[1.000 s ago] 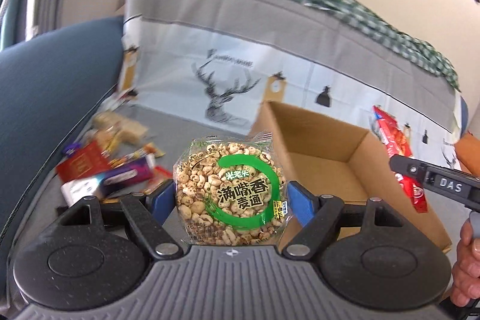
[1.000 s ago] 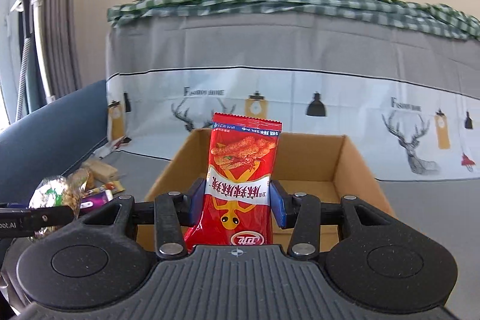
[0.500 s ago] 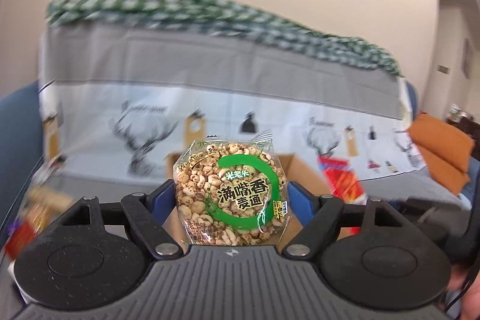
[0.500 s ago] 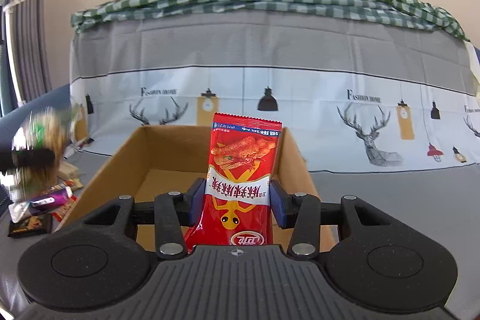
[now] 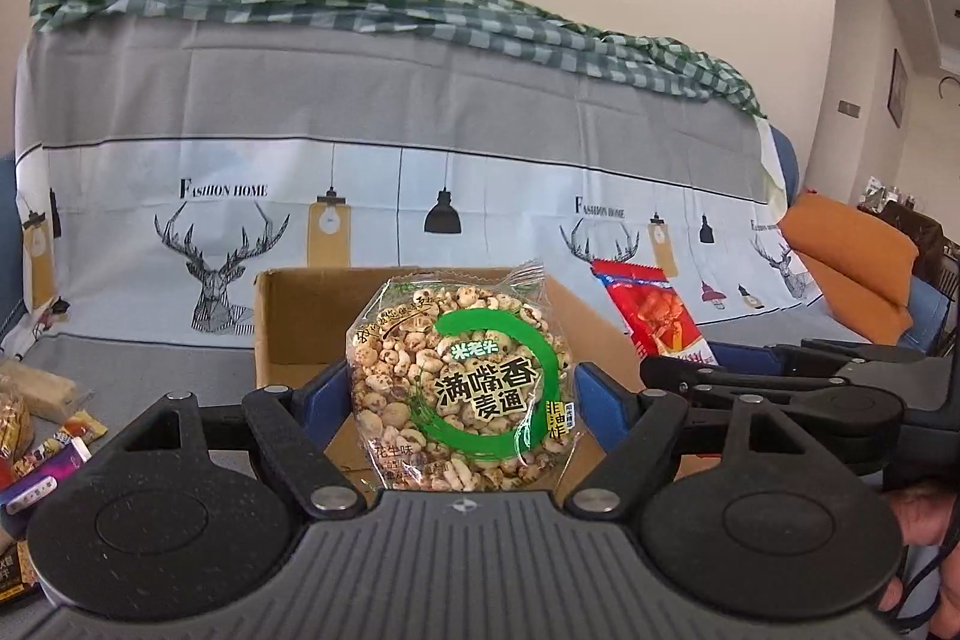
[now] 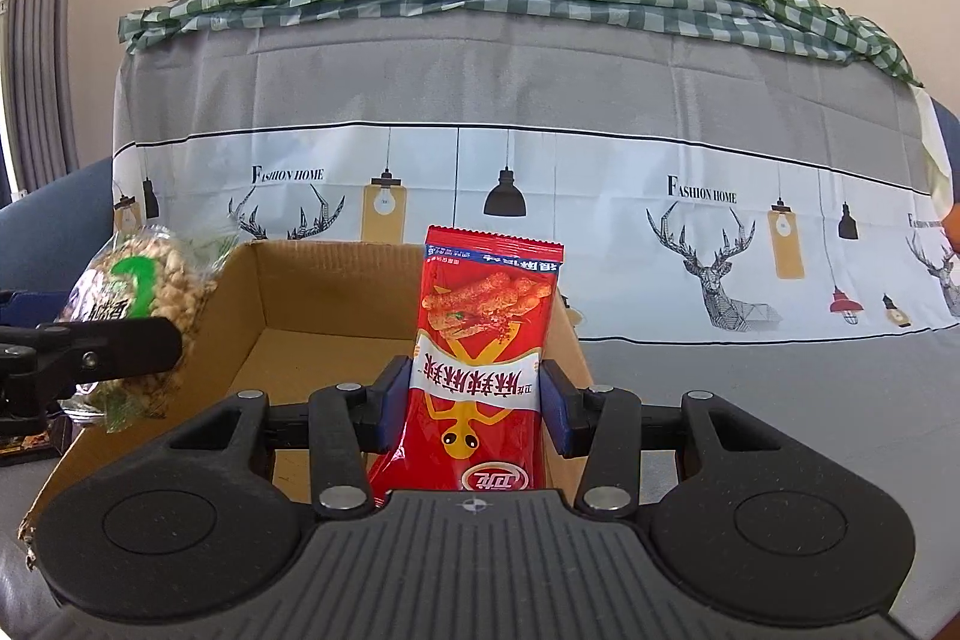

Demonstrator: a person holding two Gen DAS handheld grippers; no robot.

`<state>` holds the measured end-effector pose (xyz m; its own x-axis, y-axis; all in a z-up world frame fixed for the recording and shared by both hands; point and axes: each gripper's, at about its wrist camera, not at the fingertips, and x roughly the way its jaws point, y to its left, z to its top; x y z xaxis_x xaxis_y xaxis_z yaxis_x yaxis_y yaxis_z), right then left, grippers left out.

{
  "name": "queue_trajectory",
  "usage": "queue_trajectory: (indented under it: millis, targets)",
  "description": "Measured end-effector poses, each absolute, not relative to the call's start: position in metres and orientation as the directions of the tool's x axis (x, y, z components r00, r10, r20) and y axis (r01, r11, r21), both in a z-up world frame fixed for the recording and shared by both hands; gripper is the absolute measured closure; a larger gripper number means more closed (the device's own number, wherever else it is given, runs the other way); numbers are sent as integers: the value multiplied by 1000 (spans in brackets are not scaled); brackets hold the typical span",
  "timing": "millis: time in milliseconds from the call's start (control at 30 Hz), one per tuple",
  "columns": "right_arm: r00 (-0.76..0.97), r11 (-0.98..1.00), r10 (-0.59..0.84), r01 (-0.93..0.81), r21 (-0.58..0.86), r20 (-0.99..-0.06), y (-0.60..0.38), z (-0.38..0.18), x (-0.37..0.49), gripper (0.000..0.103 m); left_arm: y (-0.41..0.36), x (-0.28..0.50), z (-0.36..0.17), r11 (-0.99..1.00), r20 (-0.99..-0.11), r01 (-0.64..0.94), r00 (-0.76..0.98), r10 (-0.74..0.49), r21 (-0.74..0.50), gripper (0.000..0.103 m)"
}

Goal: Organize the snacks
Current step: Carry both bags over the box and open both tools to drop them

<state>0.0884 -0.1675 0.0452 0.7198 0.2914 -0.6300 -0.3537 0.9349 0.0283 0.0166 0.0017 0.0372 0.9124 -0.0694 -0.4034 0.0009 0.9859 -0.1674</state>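
My left gripper (image 5: pixel 465 400) is shut on a clear pack of puffed grain snack with a green ring label (image 5: pixel 462 382), held upright over the near edge of an open cardboard box (image 5: pixel 288 322). My right gripper (image 6: pixel 474 400) is shut on a red spicy-strip snack packet (image 6: pixel 480 340), held upright over the same box (image 6: pixel 312 316). In the left wrist view the right gripper (image 5: pixel 708 370) and its red packet (image 5: pixel 654 316) are at the right. In the right wrist view the left gripper (image 6: pixel 114 340) and its grain pack (image 6: pixel 150 292) are at the left.
The box sits on a grey sofa seat (image 6: pixel 750 376) with a deer-print cover on the backrest (image 5: pixel 420 148). Several loose snacks (image 5: pixel 42 436) lie on the seat left of the box. An orange cushion (image 5: pixel 852 274) is at the right.
My left gripper has swung right from the snack pile to face the box, next to the right gripper. Both grippers have moved closer over the box, each still holding its pack.
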Motion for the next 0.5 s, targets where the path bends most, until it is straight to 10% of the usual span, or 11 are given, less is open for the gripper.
queue_trajectory:
  millis: [500]
  targets:
    - [723, 932, 279, -362, -2, -632, -162, 43, 87, 56, 4, 19, 38, 980, -411, -4, 908, -80, -201, 20]
